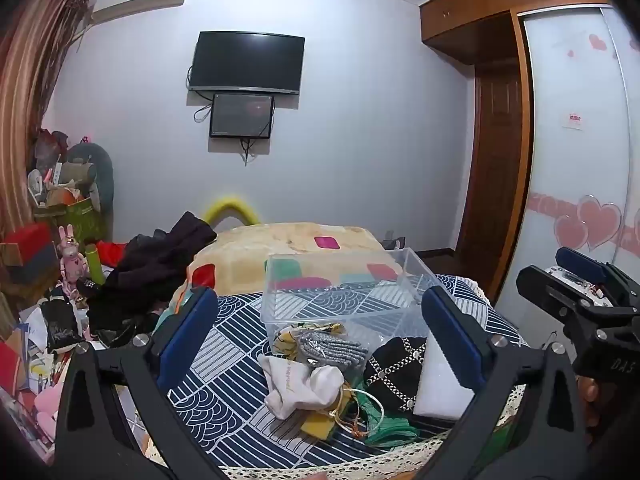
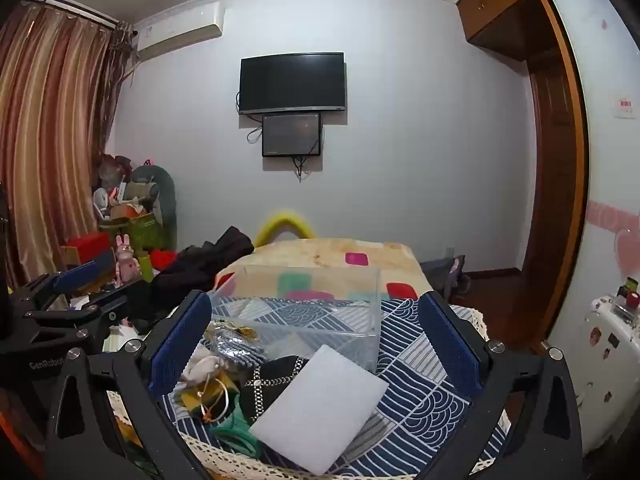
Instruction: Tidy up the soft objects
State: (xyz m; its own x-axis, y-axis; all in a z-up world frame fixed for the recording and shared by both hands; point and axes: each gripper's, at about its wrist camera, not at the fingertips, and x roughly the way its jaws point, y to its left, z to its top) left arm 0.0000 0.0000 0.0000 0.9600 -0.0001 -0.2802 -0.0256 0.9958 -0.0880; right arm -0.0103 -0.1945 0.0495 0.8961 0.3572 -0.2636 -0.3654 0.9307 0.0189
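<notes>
A clear plastic box (image 1: pixel 340 292) (image 2: pixel 304 312) stands on the blue patterned cloth (image 1: pixel 224 352) (image 2: pixel 420 384). In front of it lies a pile of soft items: a white pouch (image 1: pixel 300 384), a silver knit piece (image 1: pixel 332 346) (image 2: pixel 236 342), a black studded cloth (image 1: pixel 396 368) (image 2: pixel 276 380), green fabric (image 1: pixel 384 424) (image 2: pixel 236 432) and a white foam pad (image 1: pixel 440 380) (image 2: pixel 320 404). My left gripper (image 1: pixel 320 344) is open above the pile and holds nothing. My right gripper (image 2: pixel 316 348) is open above the foam pad and holds nothing; it also shows at the right edge of the left wrist view (image 1: pixel 580 292).
A beige blanket with coloured squares (image 1: pixel 288 248) (image 2: pixel 320 260) lies behind the box. Dark clothes (image 1: pixel 160 264) (image 2: pixel 208 264) are heaped to the left. Cluttered toys and boxes (image 1: pixel 60 248) fill the left corner. A wardrobe (image 1: pixel 580 140) stands on the right, a white suitcase (image 2: pixel 600 360) below it.
</notes>
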